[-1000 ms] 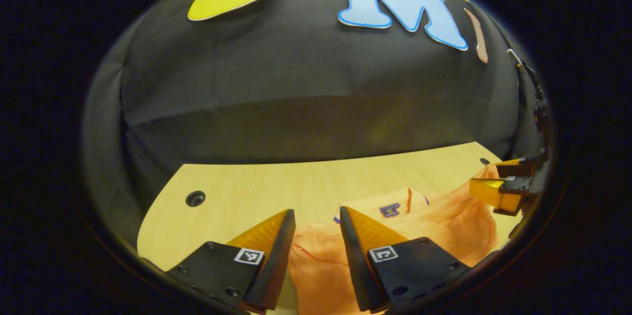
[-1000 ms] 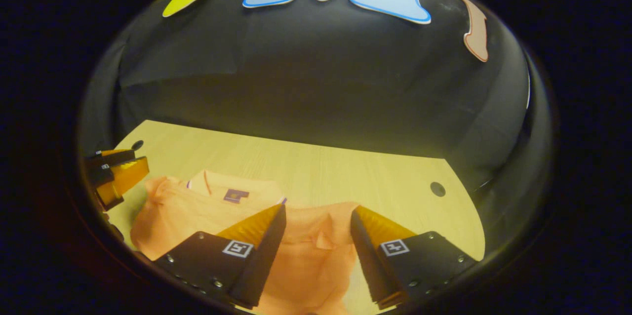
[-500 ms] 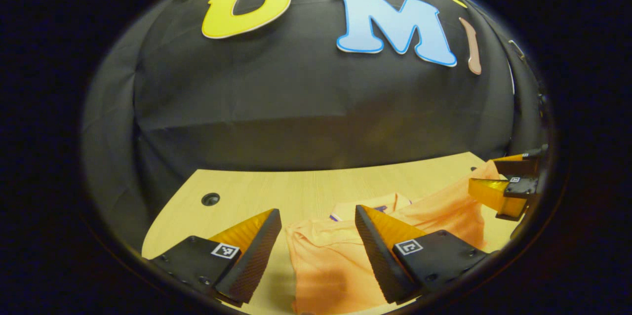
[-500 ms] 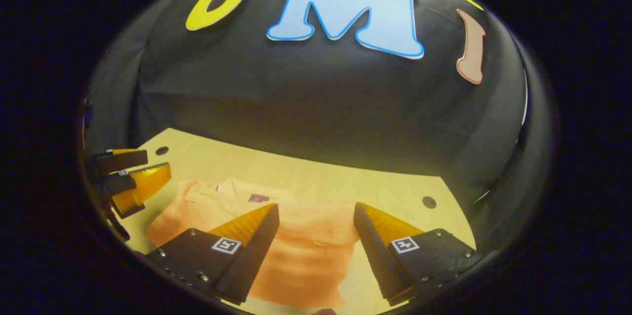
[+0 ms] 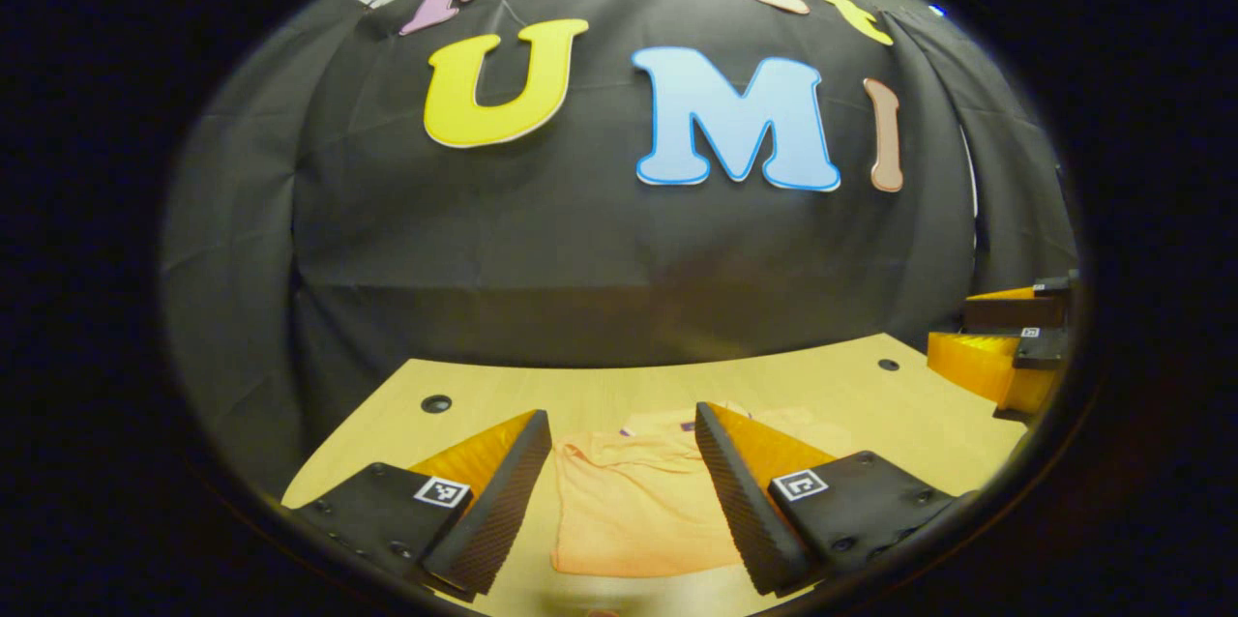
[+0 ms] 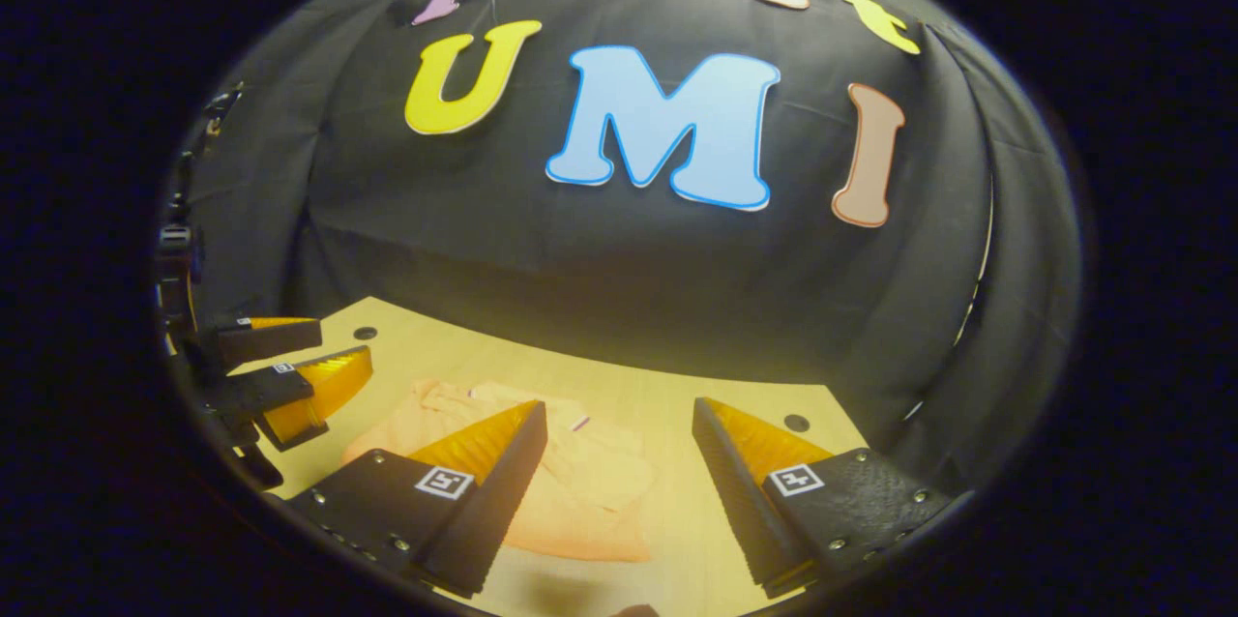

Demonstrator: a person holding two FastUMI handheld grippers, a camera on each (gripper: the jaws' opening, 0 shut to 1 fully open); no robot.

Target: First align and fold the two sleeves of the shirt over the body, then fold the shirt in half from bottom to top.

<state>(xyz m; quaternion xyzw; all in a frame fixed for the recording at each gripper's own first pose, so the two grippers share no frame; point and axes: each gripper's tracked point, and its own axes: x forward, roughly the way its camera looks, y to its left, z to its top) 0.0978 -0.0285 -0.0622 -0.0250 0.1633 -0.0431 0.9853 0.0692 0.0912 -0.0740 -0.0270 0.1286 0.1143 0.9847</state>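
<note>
Shirt (image 5: 629, 511) below open tongs (image 5: 624, 433) — seemingly untouched

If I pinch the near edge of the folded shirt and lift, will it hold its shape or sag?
Likely sag: the shirt is thin cloth with soft wrinkles, lying flat on the table. Its layers look loose, so they may slip apart and unfold. Probably light; both open claws, left and right, should manage it.

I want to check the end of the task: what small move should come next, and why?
Probably just keep both open grippers, left and right, clear: the shirt lies on the table as a compact folded rectangle, collar on top, with neither gripper touching it.
</note>
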